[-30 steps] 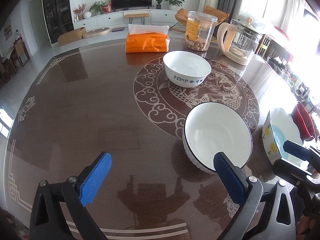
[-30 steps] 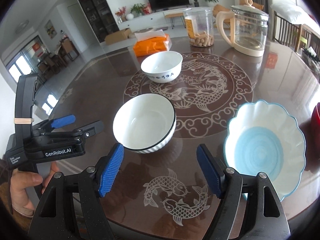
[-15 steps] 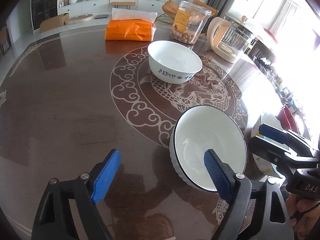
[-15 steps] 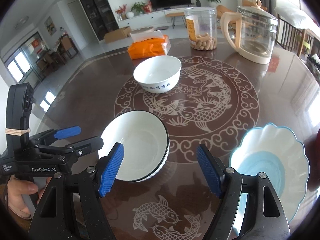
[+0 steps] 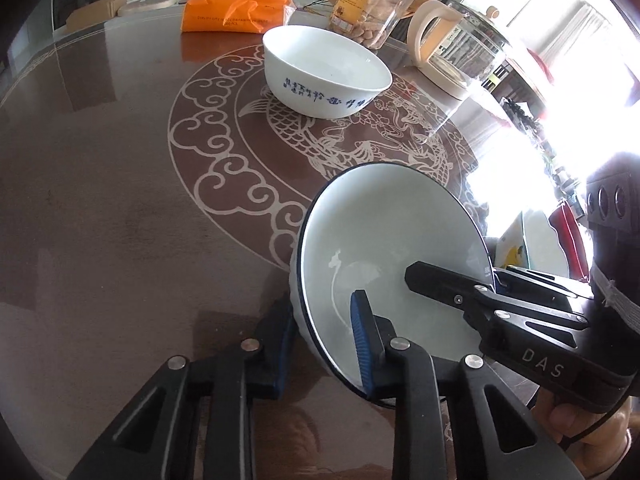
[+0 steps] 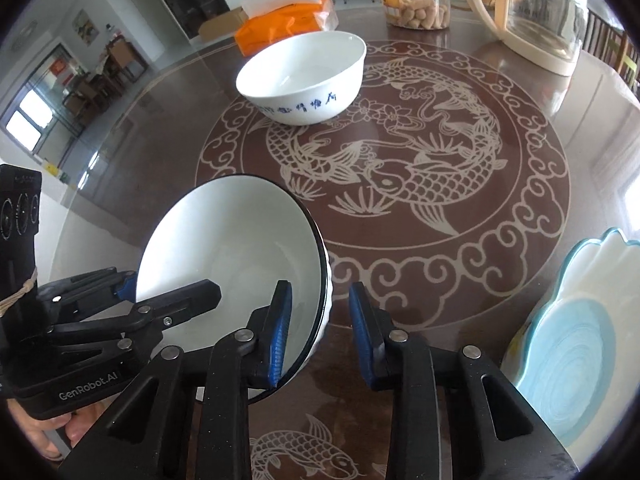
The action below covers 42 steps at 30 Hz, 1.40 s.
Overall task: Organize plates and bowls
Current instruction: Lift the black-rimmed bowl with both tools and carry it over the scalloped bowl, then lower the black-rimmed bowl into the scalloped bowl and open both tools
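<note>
A white bowl with a dark rim (image 5: pixel 384 236) (image 6: pixel 224 248) sits near the table's front. My left gripper (image 5: pixel 324 336) is shut on its left rim, one pad inside and one outside. My right gripper (image 6: pixel 320 332) straddles the opposite rim with its jaws partly closed; a gap shows between the outer pad (image 6: pixel 362 336) and the bowl wall, so contact is unclear. A white bowl with blue writing (image 5: pixel 324 70) (image 6: pixel 304 76) stands further back. A scalloped blue-and-white dish (image 6: pixel 576 344) lies at the right, with a red dish (image 5: pixel 568 236) beyond it.
At the back of the round brown table (image 5: pixel 100 168) stand an orange tissue pack (image 5: pixel 236 12), a clear snack jar (image 5: pixel 372 8) and a glass kettle (image 5: pixel 460 44) (image 6: pixel 536 8).
Both grippers have moved in onto the dark-rimmed bowl from either side. The left jaws have closed on its rim and the right jaws have narrowed around the opposite rim.
</note>
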{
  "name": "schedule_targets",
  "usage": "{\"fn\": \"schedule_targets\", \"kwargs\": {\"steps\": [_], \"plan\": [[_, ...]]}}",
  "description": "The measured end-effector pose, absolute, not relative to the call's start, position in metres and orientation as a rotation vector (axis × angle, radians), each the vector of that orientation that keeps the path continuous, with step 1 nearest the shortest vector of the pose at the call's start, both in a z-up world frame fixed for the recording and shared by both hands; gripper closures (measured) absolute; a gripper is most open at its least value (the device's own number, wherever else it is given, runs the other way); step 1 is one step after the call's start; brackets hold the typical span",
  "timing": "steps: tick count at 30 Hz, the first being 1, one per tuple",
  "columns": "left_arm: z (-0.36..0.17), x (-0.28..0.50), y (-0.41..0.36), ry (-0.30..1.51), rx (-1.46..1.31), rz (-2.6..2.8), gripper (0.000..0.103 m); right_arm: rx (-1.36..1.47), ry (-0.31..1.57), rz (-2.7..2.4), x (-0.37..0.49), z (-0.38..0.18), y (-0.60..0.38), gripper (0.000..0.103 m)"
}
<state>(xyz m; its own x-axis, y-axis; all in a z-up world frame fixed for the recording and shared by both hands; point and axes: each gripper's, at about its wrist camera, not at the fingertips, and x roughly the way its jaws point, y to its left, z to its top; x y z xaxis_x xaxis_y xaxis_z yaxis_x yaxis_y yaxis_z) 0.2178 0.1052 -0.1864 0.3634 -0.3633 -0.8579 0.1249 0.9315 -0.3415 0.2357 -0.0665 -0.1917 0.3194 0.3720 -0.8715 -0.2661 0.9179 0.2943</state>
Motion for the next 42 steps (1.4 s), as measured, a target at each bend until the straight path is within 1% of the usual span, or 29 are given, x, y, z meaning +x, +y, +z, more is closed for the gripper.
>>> {"fn": "schedule_targets", "kwargs": {"steps": [5,9,13,17,21,26,31,37,42], "plan": [[-0.181,0.214,0.109,1.155,-0.294,-0.331,0.078,0.132,1.158,0.399,0.232,-0.185,-0.070,0.086],[-0.161,0.209,0.104,1.121,-0.285,-0.341,0.078,0.186,1.139,0.407,0.229,-0.169,-0.080,0.089],[-0.138,0.207,0.096,1.098,-0.299,-0.371,0.078,0.240,1.127,0.397,0.223,-0.152,-0.093,0.089],[-0.111,0.203,0.061,1.057,-0.249,-0.434,0.078,0.309,1.102,0.376,0.207,-0.134,-0.123,0.089],[-0.099,0.203,0.011,1.046,-0.202,-0.521,0.078,0.387,1.079,0.318,0.186,-0.119,-0.168,0.089],[-0.107,0.204,-0.058,1.074,-0.139,-0.613,0.078,0.424,1.066,0.195,0.163,-0.114,-0.228,0.089],[-0.126,0.211,-0.099,1.119,-0.089,-0.625,0.078,0.465,1.106,0.110,0.159,-0.132,-0.270,0.089],[-0.147,0.217,-0.119,1.164,-0.040,-0.596,0.078,0.490,1.156,0.090,0.163,-0.158,-0.285,0.089],[-0.160,0.219,-0.125,1.186,0.008,-0.572,0.078,0.507,1.159,0.086,0.168,-0.168,-0.293,0.089]]}}
